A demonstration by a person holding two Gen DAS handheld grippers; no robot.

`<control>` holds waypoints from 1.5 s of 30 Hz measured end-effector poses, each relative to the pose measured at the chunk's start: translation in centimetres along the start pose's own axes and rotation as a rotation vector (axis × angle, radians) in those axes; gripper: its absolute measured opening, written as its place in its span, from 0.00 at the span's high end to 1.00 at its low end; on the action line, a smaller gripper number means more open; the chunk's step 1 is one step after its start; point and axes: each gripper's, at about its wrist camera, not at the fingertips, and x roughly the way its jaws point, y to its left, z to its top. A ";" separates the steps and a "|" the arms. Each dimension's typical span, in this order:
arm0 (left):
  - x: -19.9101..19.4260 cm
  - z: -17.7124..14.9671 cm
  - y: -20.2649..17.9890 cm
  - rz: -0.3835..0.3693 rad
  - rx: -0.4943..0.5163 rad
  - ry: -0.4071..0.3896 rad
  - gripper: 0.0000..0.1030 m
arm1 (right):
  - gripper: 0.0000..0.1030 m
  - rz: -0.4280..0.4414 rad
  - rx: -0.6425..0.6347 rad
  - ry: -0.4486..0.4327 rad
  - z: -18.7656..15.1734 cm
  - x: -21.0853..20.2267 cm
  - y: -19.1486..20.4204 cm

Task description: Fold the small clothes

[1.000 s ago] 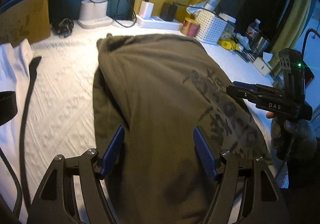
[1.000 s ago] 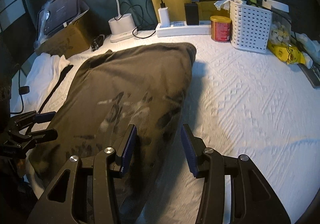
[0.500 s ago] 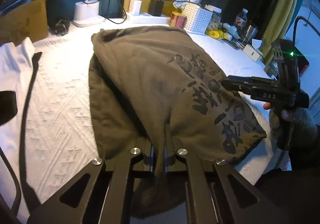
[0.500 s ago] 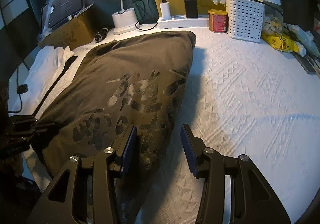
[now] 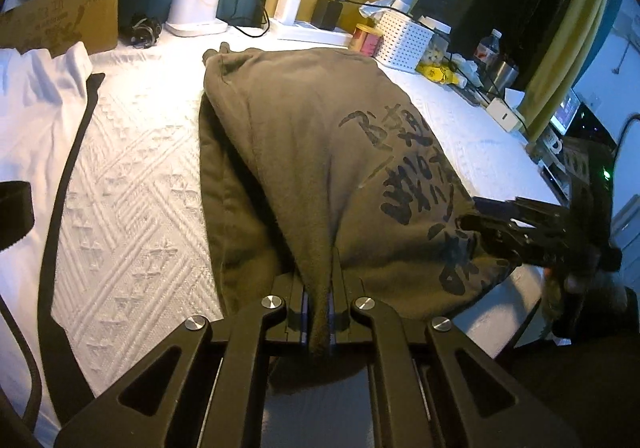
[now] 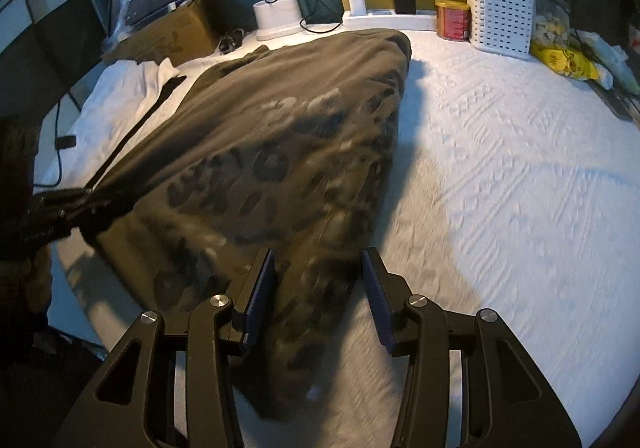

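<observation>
Only left view shows left gripper [image 5: 318, 312] pinching shirt [image 5: 320, 152].

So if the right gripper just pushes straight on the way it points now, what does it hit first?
The olive shirt. The right gripper is open with the shirt's near corner between its fingers, so it would likely meet that cloth at once, then the white bedspread under it; depth is hard to judge.

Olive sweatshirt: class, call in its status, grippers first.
Left gripper shut on olive sweatshirt near hem. Right gripper open, straddling the hem's other corner. White garment beside it, apart.
</observation>
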 end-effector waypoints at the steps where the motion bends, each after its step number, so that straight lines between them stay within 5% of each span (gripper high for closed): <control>1: 0.0 0.0 0.0 0.001 -0.004 0.002 0.94 | 0.53 0.002 -0.003 0.003 -0.3 -0.2 0.2; 6: -0.1 -0.3 0.1 -0.005 -0.010 0.005 0.92 | 0.80 -0.001 -0.028 0.015 -1.4 -0.7 1.3; 12: -0.3 -0.5 0.1 0.004 -0.001 0.015 0.83 | 0.89 -0.027 -0.037 -0.003 -2.0 -1.4 2.3; 16: -0.6 -1.1 0.4 0.017 -0.007 0.017 0.58 | 0.91 -0.049 -0.030 -0.005 -2.8 -2.0 2.3; 26: -1.1 -1.6 -1.3 0.059 0.077 0.051 0.48 | 0.92 -0.065 -0.009 0.005 -4.7 -3.5 1.9; 30: -1.7 -0.8 -1.2 0.075 0.064 0.031 0.30 | 0.92 -0.086 0.005 0.011 -5.2 -4.2 0.6; 45: 1.2 1.3 -2.3 0.064 0.054 0.075 0.30 | 0.92 -0.051 0.055 0.081 -6.2 -6.4 -1.6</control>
